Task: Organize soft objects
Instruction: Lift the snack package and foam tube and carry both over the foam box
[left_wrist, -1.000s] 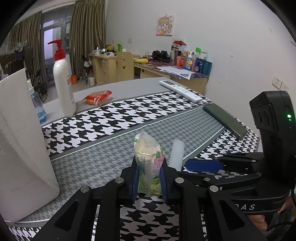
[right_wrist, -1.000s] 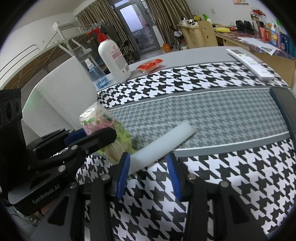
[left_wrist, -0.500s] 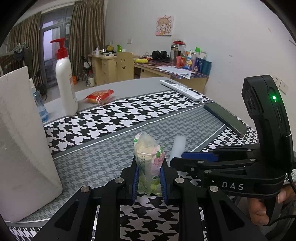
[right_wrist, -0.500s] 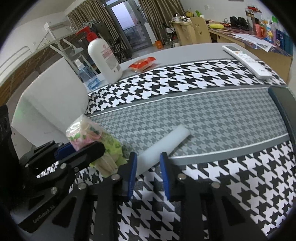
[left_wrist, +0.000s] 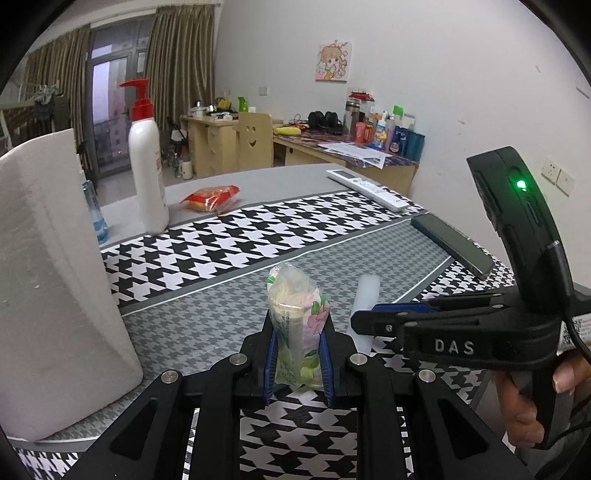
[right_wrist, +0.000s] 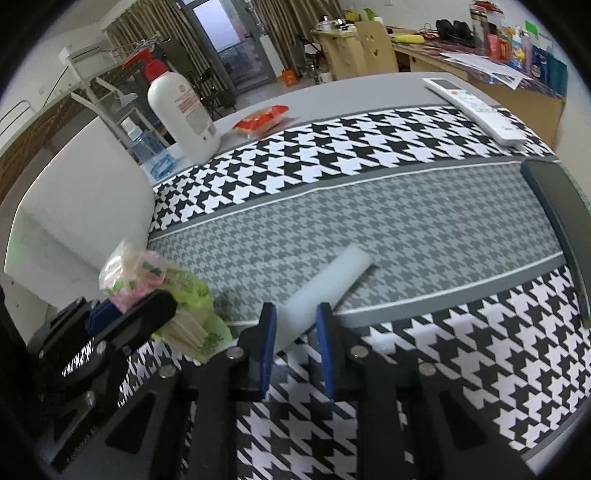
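We see the left tongs (left_wrist: 298, 363) clenched on a small plastic packet (left_wrist: 297, 325) with a flower print, which stands upright between the blue pads, its top rising above them. In the right wrist view the same packet (right_wrist: 147, 277) appears at the left, held just above the table (right_wrist: 369, 206), which is covered with a houndstooth cloth.

The right tongs (right_wrist: 295, 332) have just been closing, and a white foam stick (right_wrist: 325, 284) is between their pads. The blue pads now press on its near end from both sides, so these tongs are grasping the stick. The stick lies on the grey band of the cloth, its far end pointing away and to the right. In the left wrist view the stick (left_wrist: 365, 295) is just beside the packet, partly hidden by the right tongs (left_wrist: 373, 314), and a hand (left_wrist: 532, 398) holds their handle at the right edge.

At the left stands a large white foam block (left_wrist: 55, 280), near the packet. Farther away on the table we see a white pump bottle (left_wrist: 147, 173) with a red head, a red snack bag (left_wrist: 212, 194), a white remote control (left_wrist: 369, 188) and a dark flat phone (left_wrist: 454, 243) at the right edge.
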